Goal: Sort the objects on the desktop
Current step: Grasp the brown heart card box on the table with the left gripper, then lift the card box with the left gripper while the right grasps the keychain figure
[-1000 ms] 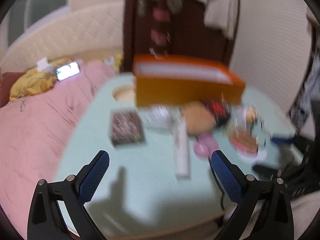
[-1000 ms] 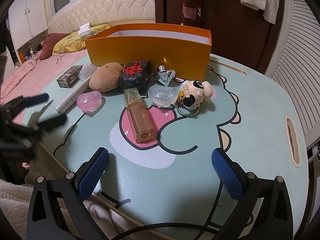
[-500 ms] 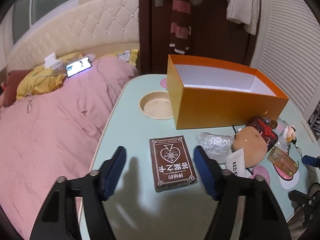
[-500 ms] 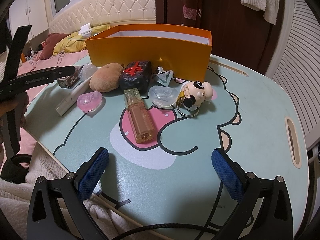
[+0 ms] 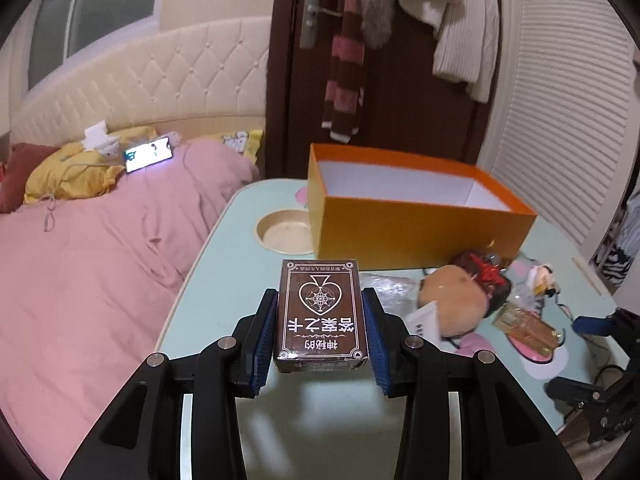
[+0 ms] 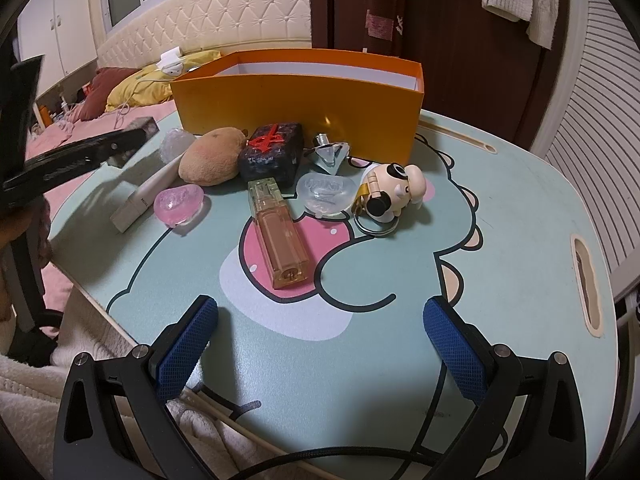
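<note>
A bed with a pink quilt point(image 5: 92, 264) sits to the left of the worktop point(image 5: 224, 280), backed by a cream tufted headboard point(image 5: 160, 92). A yellow pillow point(image 5: 68, 172) lies at its head, with a lit phone point(image 5: 149, 154) and a white charger point(image 5: 95, 136) resting on it. Behind stands a dark brown door point(image 5: 400, 60) with a metal handle point(image 5: 312, 20). A striped scarf point(image 5: 344, 60) and a cream knit sweater point(image 5: 456, 20) hang on it. A white slatted panel point(image 5: 560, 92) fills the right.

You get warm, dim indoor light; soft shadows fall on the desk point(image 6: 500, 208), the phone screen point(image 5: 149, 155) glares, fisheye bends the edges, and the orange box point(image 5: 420, 220) blurs slightly.
</note>
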Available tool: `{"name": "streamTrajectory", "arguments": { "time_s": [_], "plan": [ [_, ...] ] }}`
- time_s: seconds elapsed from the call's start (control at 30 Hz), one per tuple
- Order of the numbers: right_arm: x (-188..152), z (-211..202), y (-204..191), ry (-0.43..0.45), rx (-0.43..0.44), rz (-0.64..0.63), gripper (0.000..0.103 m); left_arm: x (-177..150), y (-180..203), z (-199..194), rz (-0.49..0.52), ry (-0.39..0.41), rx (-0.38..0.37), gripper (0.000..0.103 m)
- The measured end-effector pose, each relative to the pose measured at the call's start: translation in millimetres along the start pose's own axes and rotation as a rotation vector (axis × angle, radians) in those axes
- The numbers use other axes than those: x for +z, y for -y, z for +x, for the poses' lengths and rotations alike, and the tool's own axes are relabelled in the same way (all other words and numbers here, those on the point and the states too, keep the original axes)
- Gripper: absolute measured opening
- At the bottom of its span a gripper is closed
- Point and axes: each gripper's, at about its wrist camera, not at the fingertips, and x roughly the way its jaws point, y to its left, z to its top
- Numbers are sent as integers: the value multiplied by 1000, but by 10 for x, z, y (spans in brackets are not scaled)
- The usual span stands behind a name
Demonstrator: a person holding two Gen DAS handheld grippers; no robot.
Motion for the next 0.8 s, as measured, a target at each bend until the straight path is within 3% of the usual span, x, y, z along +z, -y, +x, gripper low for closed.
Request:
{"name": "streamTrajectory", "arguments": {
  "time_s": [0.1, 0.33, 0.5, 0.63, 0.77, 0.8],
  "plan": [
    [16, -46, 40, 21, 24, 18, 103, -10, 13, -26, 6, 17, -5, 39],
    [207, -321, 378, 181, 72, 167, 102, -17, -9, 4, -9, 6, -13, 39],
    [433, -148, 633, 168, -9, 275, 100, -11, -26, 24, -24, 3, -16, 39],
    [545, 56, 672, 105, -36, 271, 80, -14, -17, 34, -23, -1, -17, 39],
    [592, 254, 707, 45, 5, 309, 78, -23, -2, 44, -14, -5, -15, 39],
    [596, 287, 700, 37, 0, 305, 71, -24, 1, 45, -13, -6, -14, 39]
  ]
}}
